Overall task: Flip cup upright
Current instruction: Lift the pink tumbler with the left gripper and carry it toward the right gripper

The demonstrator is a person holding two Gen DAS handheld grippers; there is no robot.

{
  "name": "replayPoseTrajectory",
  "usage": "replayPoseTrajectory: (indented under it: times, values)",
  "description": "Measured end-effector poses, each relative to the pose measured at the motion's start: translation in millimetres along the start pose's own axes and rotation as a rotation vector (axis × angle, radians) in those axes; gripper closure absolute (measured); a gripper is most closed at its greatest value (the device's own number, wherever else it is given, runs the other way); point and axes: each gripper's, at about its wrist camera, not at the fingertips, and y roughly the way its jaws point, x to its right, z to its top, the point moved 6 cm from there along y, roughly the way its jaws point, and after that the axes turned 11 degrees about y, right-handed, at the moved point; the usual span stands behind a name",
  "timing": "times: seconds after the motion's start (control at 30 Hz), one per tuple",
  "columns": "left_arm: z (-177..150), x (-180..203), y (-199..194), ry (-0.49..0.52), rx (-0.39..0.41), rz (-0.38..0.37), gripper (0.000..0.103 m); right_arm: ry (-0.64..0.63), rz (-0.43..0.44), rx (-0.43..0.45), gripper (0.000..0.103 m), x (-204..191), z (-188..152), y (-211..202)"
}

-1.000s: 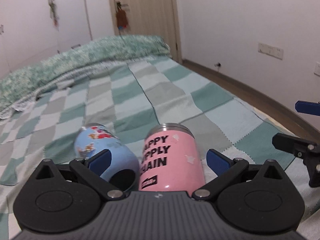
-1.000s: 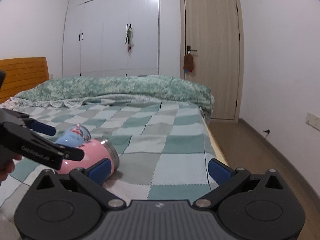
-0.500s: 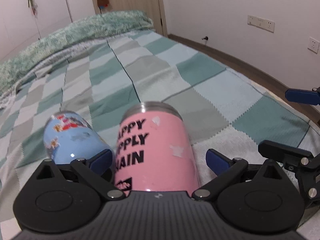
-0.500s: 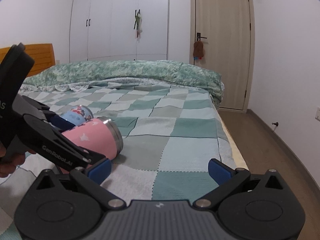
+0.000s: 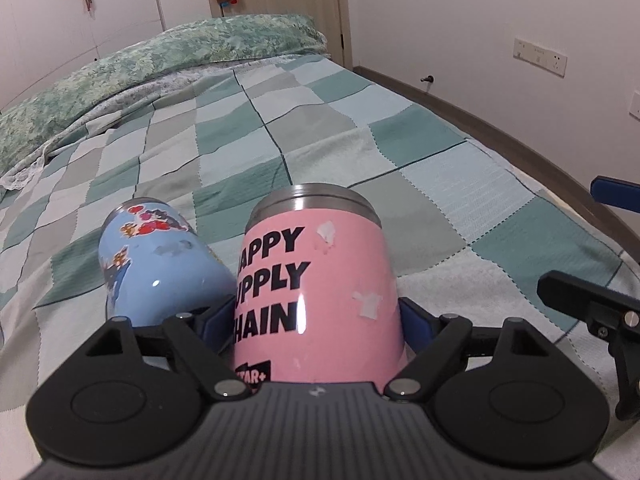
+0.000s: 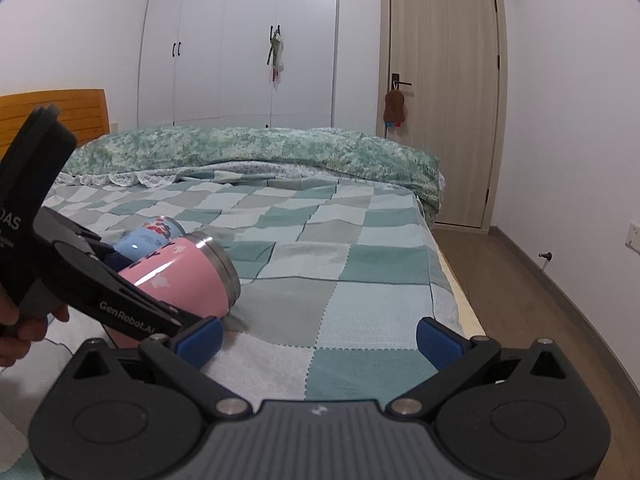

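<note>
The pink metal cup with black lettering and a bare steel band at its far end [image 5: 316, 300] is lying on its side on the checked green and white bedspread [image 5: 360, 148], at about six o'clock in my left wrist view, and I am closing my left gripper [image 5: 316, 322] around its body. The blue pads [image 5: 214, 318] are pressing against its two flanks, narrow enough to be gripping it, so I judge I am holding the cup rather than just framing it. I am taking it across the middle because that gives me a pivot for turning it up onto its end. Which end is the mouth I cannot tell; the steel band is pointing toward twelve o'clock, away from me. A light blue metal cup with cartoon stickers [image 5: 160, 264] is lying at ten o'clock, touching or just beside the pink one, so I am expecting to lift clear before rotating, lest I nudge it. From my right wrist view the pink cup [image 6: 188, 280] is sitting at nine o'clock, with my left gripper [image 6: 132, 316] clamped over it. My right gripper [image 6: 318, 338] is hanging spread wide and empty over the bedspread [image 6: 360, 264], well apart from both cups, keeping out of the way while one claw is doing the work.
</note>
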Motion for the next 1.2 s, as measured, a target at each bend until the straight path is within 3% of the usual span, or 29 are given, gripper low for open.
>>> replayPoseTrajectory:
  times: [0.23, 0.47, 0.8, 0.97, 1.2]
  values:
    - [-8, -3, -31, -0.031, 0.026, 0.0, 0.018, -0.013, 0.006, 0.029, 0.0, -11, 9, -21]
    - [-29, -13, -90, -0.076, 0.04, 0.002, 0.018, -0.007, 0.06, 0.068, 0.0, -35, 8, -52]
    - [-97, -28, -184, -0.185, 0.01, -0.002, 0.018, 0.008, 0.186, 0.097, 0.0, -102, -17, -100]
    - [-143, -30, -200, -0.275, -0.079, -0.083, 0.018, 0.0, 0.246, 0.044, 0.0, -128, -47, -120]
    - [-182, -39, -186, -0.334, -0.124, -0.054, 0.018, -0.021, 0.224, -0.004, 0.0, -149, -62, -133]
